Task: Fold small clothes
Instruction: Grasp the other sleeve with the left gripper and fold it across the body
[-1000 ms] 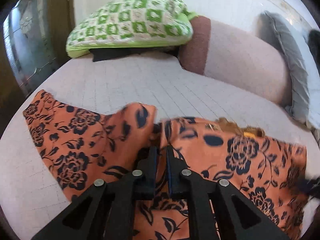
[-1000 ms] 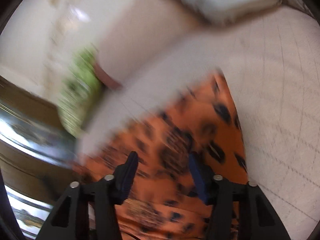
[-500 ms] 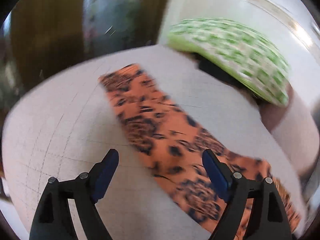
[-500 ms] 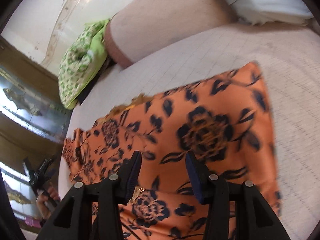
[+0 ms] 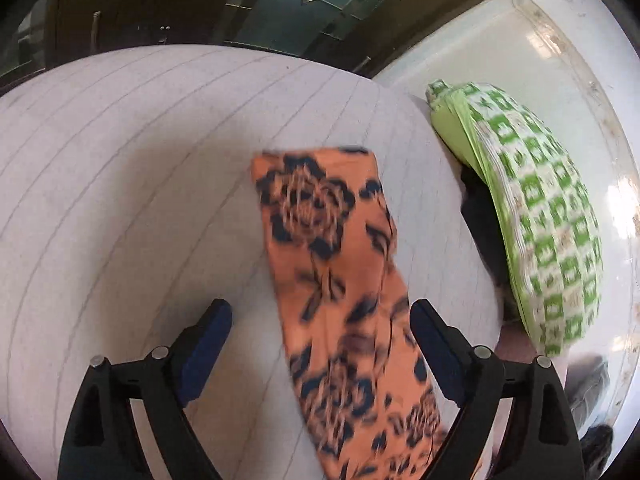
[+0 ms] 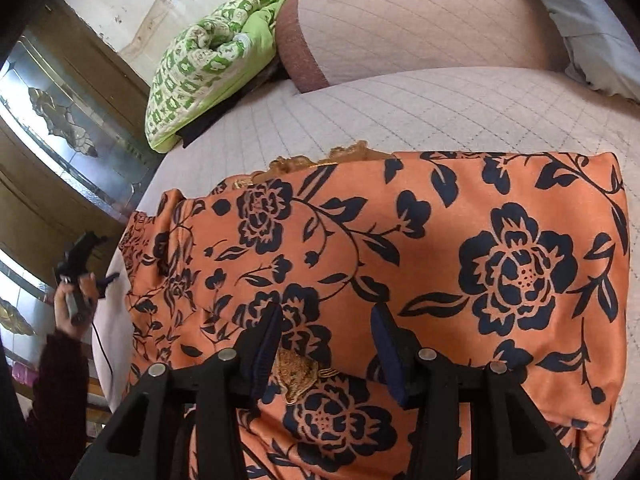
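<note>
The orange floral garment [image 6: 400, 280] lies spread on the quilted bed [image 6: 420, 108], its body flat and broad in the right wrist view, a frilled edge showing at its 12 o'clock side. One narrow part, probably a sleeve or a folded strip, runs out over the bed toward 12 o'clock in the left wrist view [image 5: 336, 280]. Laid flat like this, the cloth offers clean edges to pick up for a fold.

The left gripper [image 5: 320, 344] straddles that strip with its jaws spread wide; they have just been opening, and the strip lies between the pads without being pressed by them. It looks like a release, leaving the strip laid where the fold wants it.

The right gripper [image 6: 324, 344] hovers low over the middle of the garment, jaws partly apart, with flat cloth and a gold ornament between them and nothing pinched. It seems placed there to steady or smooth the body.

A green checked cushion [image 6: 200, 76] sits at 10 o'clock beyond the garment, against a pink bolster [image 6: 420, 20], well apart from the work.
</note>
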`<act>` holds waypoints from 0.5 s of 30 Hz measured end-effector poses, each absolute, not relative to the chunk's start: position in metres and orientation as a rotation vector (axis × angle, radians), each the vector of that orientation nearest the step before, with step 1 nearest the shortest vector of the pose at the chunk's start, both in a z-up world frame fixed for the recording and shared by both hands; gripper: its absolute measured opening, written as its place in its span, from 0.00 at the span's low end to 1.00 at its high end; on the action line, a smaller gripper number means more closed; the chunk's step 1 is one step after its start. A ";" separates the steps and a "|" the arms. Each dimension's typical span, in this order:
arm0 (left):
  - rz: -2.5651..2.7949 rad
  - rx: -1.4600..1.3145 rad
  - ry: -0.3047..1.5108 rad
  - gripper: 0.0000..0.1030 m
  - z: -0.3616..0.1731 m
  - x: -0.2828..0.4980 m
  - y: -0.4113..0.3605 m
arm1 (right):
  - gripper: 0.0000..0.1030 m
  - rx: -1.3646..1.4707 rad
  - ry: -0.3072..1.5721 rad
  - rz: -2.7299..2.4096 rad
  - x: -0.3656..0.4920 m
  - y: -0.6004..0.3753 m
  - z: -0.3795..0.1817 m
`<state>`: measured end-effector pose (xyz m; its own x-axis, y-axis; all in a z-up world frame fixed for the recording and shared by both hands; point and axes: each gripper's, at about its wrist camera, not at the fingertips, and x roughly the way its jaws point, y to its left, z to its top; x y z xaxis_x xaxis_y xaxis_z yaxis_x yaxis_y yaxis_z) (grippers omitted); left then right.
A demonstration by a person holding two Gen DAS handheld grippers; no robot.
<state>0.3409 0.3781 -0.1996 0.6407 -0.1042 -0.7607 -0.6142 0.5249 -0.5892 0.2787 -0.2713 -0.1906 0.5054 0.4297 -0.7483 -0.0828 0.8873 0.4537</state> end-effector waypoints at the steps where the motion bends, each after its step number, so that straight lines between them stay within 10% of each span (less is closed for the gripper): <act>1: 0.361 -0.997 0.829 0.88 -0.199 0.346 0.383 | 0.48 0.392 1.000 0.314 0.280 -0.273 -0.192; 6: 0.339 -0.937 0.810 0.86 -0.200 0.372 0.397 | 0.48 0.400 0.989 0.300 0.282 -0.282 -0.190; 10: 0.367 -0.828 0.859 0.20 -0.205 0.392 0.398 | 0.48 0.407 0.982 0.286 0.284 -0.286 -0.190; 15: 0.372 -0.783 0.840 0.08 -0.201 0.392 0.398 | 0.48 0.400 0.944 0.274 0.284 -0.289 -0.184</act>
<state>0.3918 0.3976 -0.2009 0.6270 -0.0025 -0.7790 -0.5787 0.6680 -0.4679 0.2843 -0.2892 -0.1836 0.5607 0.3972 -0.7265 -0.0537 0.8930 0.4468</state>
